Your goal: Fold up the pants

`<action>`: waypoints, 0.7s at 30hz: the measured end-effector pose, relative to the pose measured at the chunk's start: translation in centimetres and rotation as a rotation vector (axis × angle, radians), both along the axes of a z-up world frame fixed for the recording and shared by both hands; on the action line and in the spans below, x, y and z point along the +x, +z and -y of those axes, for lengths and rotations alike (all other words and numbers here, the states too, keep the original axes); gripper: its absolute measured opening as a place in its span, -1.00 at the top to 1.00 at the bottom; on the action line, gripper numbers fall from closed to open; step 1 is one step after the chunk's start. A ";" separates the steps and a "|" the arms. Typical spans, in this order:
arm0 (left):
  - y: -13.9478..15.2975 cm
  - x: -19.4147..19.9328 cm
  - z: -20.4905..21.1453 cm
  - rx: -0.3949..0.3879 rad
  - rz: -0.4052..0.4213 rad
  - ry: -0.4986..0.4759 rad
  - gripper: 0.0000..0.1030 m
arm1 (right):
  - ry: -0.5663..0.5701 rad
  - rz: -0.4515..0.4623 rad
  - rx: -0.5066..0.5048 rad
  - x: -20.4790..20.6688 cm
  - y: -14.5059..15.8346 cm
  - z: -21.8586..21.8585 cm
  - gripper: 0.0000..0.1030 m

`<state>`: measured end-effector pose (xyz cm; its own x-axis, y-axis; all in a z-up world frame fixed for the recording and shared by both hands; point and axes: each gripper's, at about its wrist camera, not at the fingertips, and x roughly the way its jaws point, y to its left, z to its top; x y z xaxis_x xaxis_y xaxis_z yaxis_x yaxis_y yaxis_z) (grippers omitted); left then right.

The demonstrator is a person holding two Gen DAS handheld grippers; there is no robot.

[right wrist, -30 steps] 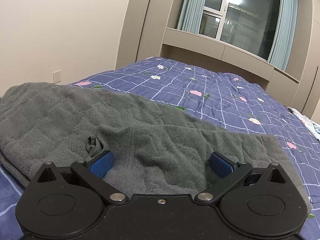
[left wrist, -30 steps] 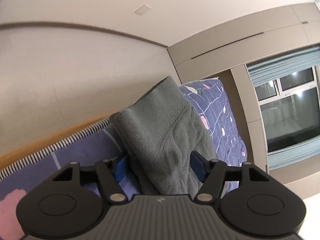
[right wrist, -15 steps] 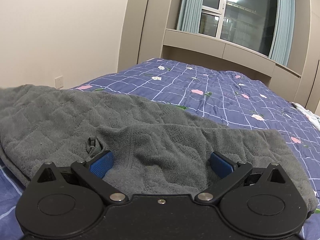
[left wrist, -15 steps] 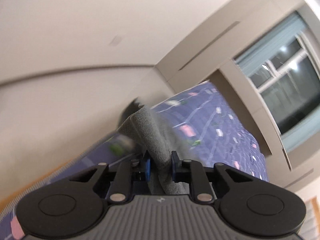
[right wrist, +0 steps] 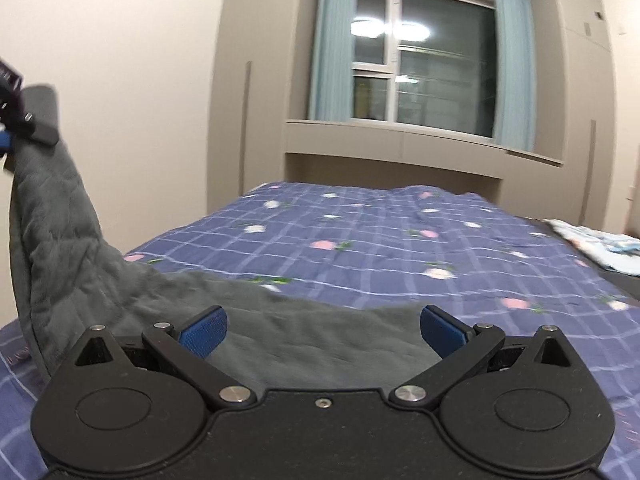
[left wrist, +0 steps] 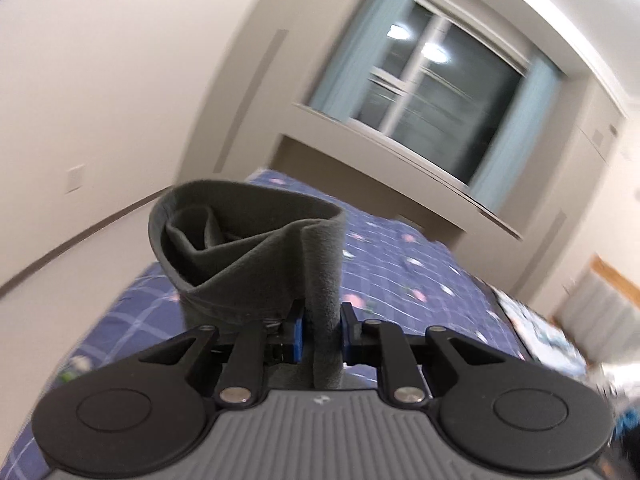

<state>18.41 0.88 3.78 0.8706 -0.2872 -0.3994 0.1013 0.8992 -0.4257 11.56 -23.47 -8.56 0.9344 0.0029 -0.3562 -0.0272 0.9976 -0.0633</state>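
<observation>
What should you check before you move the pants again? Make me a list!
1. Left gripper pinching the pants: ok, its jaws have just closed on a fold of grey cloth.
2. That end lifted off the bed: ok, the right wrist view shows it hanging up at the left.
3. Right gripper holding cloth: not ok, its jaws stand wide open with the pants lying under them.
4. Pants flat and smooth: not ok, the held end is bunched and curled.
5. Room on the bed to lay the fold: ok, bare quilt lies beyond the pants.
6. Where the far end of the pants lies: cannot tell, it is out of view.
</observation>
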 end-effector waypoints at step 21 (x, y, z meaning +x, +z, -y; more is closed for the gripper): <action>-7.7 -0.2 22.6 0.402 -0.216 -0.494 0.66 | -0.323 -0.073 0.039 -6.8 -1.9 13.8 -0.99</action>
